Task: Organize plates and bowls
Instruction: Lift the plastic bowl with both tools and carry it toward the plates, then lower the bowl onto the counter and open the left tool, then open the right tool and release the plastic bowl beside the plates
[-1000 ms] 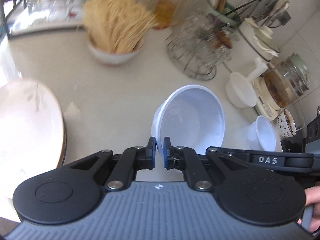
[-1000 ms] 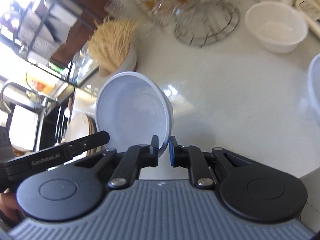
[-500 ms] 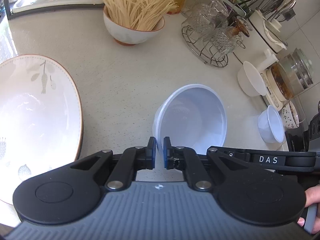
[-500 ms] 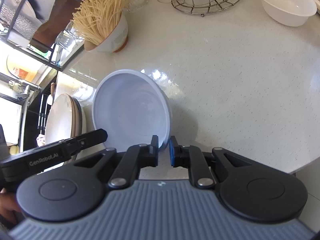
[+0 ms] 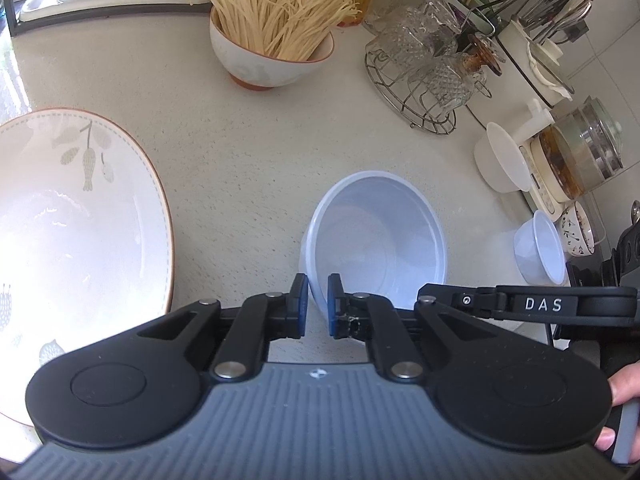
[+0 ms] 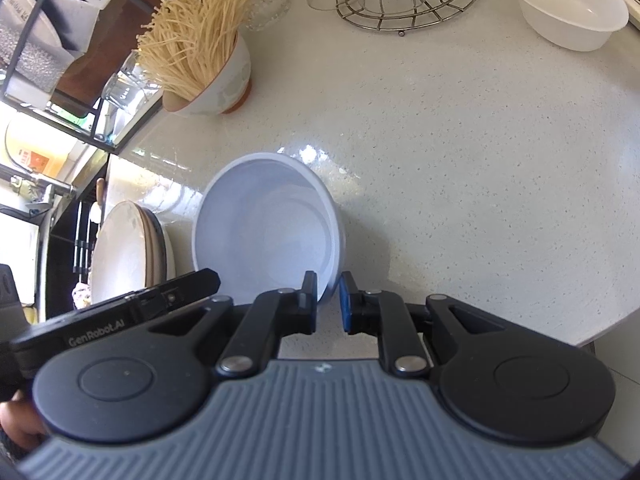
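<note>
A pale blue plastic bowl (image 5: pixel 380 240) sits low on the speckled counter, tilted toward me. My left gripper (image 5: pixel 316 306) is shut on its near left rim. In the right wrist view the same bowl (image 6: pixel 272 224) has my right gripper (image 6: pixel 328 304) shut on its near right rim. A large white plate with a leaf pattern (image 5: pixel 72 232) lies to the left of the bowl; in the right wrist view it shows as a stack of plates (image 6: pixel 124 256).
A bowl of dry noodles (image 5: pixel 272 60) stands behind. A wire rack of glasses (image 5: pixel 424 80) is at the back right. A white bowl (image 5: pixel 502 160), a small blue bowl (image 5: pixel 540 248) and a glass kettle (image 5: pixel 576 156) line the right side. The counter edge (image 6: pixel 592 332) curves at the right.
Both grippers have come down and forward with the blue bowl held between them, so the counter and the large plate look nearer. The grips on the rim look the same.
</note>
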Available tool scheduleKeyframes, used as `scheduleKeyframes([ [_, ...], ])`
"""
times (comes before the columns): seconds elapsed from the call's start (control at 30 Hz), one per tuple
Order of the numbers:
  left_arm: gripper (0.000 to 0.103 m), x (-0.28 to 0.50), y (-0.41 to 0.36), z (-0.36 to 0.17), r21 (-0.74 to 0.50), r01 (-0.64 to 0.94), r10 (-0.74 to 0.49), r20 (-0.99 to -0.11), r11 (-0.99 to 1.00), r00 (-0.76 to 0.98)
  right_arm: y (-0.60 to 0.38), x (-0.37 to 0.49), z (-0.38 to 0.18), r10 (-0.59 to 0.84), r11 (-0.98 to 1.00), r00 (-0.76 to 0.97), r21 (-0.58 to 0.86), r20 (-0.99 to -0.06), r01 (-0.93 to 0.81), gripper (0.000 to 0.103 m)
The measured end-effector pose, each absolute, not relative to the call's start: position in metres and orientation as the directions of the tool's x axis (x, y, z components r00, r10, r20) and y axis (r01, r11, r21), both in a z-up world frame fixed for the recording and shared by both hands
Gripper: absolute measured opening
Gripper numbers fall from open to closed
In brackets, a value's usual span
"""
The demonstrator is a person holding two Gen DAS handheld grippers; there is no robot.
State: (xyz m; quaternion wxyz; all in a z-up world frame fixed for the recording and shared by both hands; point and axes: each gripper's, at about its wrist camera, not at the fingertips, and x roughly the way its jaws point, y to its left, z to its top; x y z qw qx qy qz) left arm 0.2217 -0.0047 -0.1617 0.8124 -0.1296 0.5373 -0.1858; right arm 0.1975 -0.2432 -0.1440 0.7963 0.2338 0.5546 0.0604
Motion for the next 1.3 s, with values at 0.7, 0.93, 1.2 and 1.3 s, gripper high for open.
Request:
scheduleKeyframes([
  [0.7,0.06,0.224,0.018,-0.147,-0.347,0.166,-0.384,-0.831,0.923,0.401,-0.235,0.203,-0.118,0.3,0.894,0.467,0.416,-0.832,0.166,0.016],
  [0.93,0.069,0.223,0.015,-0.151,-0.308,0.218,-0.371,-0.849,0.926,0.376,-0.229,0.198,-0.111,0.286,0.902,0.488,0.404,-0.825,0.155,0.016],
  [1.2,0.07,0.223,-0.003,-0.156,-0.303,0.294,-0.397,-0.848,0.907,0.351,-0.228,0.196,-0.119,0.304,0.881,0.472,0.433,-0.827,0.19,0.016],
  [1.3,0.07,0.223,-0.006,-0.158,-0.314,0.308,-0.412,-0.845,0.898,0.342,-0.229,0.198,-0.125,0.324,0.866,0.469,0.457,-0.822,0.203,0.016],
])
